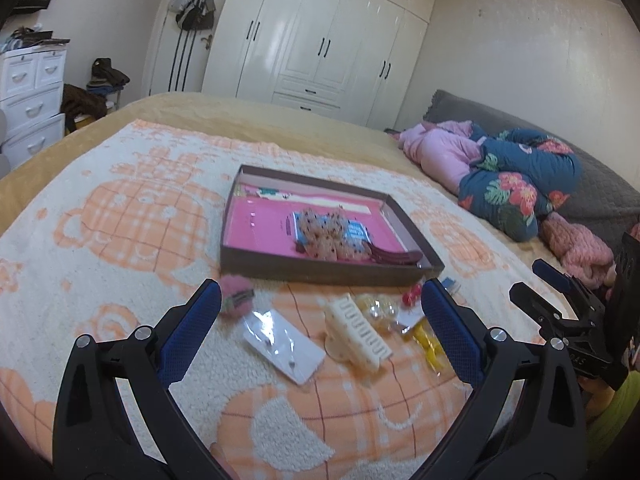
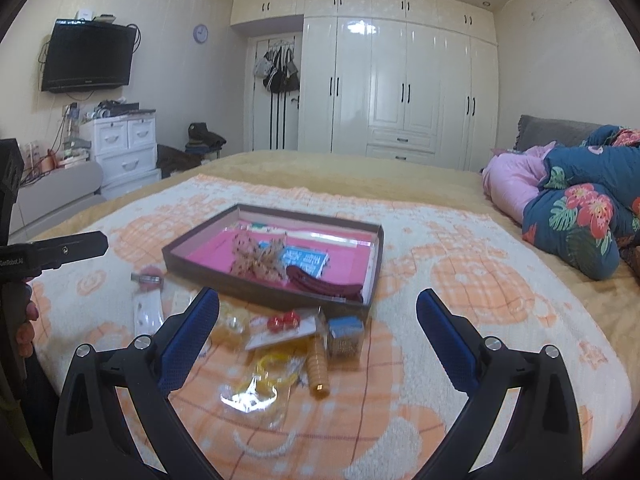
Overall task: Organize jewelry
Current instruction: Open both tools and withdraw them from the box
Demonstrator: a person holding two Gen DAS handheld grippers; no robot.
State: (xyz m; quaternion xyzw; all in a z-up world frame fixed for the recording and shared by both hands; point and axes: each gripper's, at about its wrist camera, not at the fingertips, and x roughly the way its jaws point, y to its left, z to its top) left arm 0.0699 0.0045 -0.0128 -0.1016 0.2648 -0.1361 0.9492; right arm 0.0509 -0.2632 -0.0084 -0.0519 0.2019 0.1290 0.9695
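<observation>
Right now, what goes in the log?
left tongs: open | right tongs: open | tray: partly filled | cream hair claw: outside tray

Tray (image 1: 280,270) on blanket (image 1: 120,240), hair clips (image 1: 356,332) and packets (image 1: 286,342) before it

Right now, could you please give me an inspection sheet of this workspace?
Surface: bed with an orange-patterned blanket.
Job's things: brown tray with pink lining, holding a spotted hair bow, a blue packet and a dark red clip. Loose in front: cream claw clip, pink fluffy clip, red earrings card, small box, yellow item in a clear bag, clear earring packet.
Clutter: bundled quilts.
Grippers: left gripper open, empty; right gripper open, empty.
Cables: wires by the TV.
Surroundings: wardrobe, white drawers.
</observation>
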